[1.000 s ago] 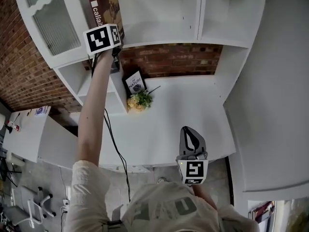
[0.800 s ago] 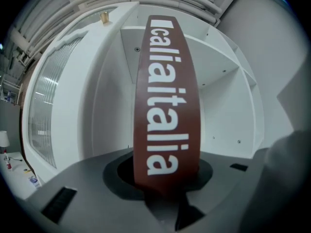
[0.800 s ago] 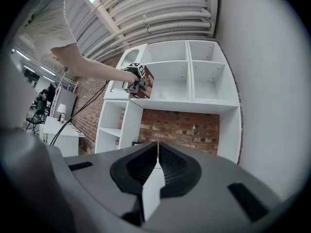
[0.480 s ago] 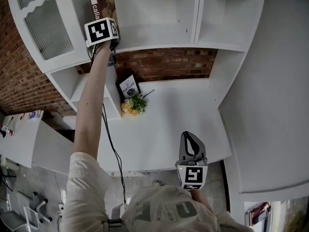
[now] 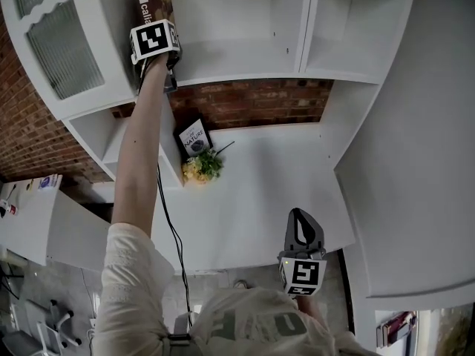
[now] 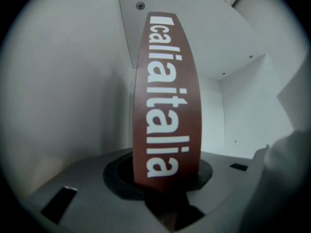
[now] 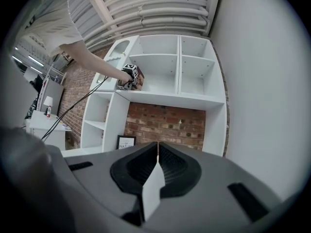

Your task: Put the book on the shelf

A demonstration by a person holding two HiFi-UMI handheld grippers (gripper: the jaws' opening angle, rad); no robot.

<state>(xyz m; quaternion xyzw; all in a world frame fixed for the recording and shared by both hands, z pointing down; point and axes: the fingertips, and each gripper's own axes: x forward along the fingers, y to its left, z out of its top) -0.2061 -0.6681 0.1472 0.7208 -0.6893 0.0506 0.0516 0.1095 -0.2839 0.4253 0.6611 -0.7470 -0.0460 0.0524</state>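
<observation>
My left gripper (image 6: 165, 181) has its jaws clamped on the lower end of the book (image 6: 165, 91) — a brown volume held upright, its spine with white lettering facing the camera. The book stands inside the upper left open bay of the shelf unit (image 5: 245, 64), close beside that bay's left wall. I cannot tell whether its bottom edge rests on the board.

My right gripper (image 7: 158, 161) has its jaws closed together with nothing between them. It hangs well below and in front of the shelf unit, pointing toward it.

Around the shelf unit:
- A glazed door (image 5: 63, 47) adjoins the occupied bay on its left.
- A brick wall (image 5: 260, 102) shows through the unit's open middle section.
- A framed print (image 5: 193, 138) and a bunch of flowers (image 5: 200, 167) stand on the white desk top (image 5: 260, 191) under the bay.
- A black cable (image 5: 174, 232) hangs down from the left gripper — clear of the bay.
</observation>
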